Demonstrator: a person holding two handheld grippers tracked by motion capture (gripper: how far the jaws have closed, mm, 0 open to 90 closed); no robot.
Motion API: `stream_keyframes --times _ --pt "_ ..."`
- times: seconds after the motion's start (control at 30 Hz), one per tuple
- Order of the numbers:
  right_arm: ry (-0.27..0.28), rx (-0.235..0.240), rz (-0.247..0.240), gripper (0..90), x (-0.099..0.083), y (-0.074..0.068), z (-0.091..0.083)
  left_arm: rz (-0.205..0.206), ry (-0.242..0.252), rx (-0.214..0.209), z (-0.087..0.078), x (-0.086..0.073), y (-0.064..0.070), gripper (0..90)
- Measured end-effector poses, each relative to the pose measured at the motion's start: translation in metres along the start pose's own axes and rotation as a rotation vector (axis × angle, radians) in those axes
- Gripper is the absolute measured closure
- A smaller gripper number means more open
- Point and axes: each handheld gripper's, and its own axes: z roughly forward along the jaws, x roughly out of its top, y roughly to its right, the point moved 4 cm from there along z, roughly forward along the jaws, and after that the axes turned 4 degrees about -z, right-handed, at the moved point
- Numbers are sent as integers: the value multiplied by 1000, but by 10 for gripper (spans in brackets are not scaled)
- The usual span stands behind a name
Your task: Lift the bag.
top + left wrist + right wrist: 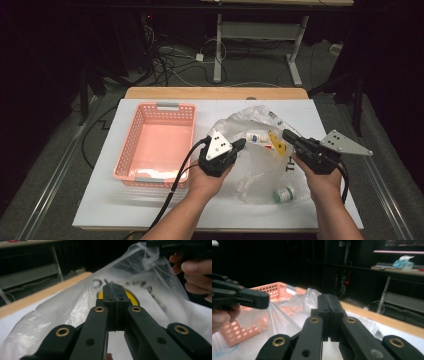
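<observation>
White flat surface (100, 200) carries one pink perforated plastic basket (131, 145), empty, and just beside it one clear crinkled plastic bag (260, 165) holding a yellow item, a white tube and a small green-capped bottle (285, 194). Left claw (240, 144) and right claw (286, 134), two in all, each pinch the bag's mouth; thin film could slip or tear if pulled apart

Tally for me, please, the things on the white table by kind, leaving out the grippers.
Pink basket: 1
Clear plastic bag: 1
White bottle inside the bag: 1
Yellow item inside the bag: 1
Small green-and-white container under the bag's near corner: 1
Total: 5
</observation>
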Motion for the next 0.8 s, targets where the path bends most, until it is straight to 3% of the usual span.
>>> stream_keyframes --times 0.23,0.5,0.8 --pt "58 -44 -5 900 30 12 6 47 83 15 -3 47 -1 887" --pt "112 -49 -25 900 58 9 15 113 144 33 -7 89 0 888" --pt "160 -62 -34 900 90 13 23 129 192 47 -6 136 -9 887"
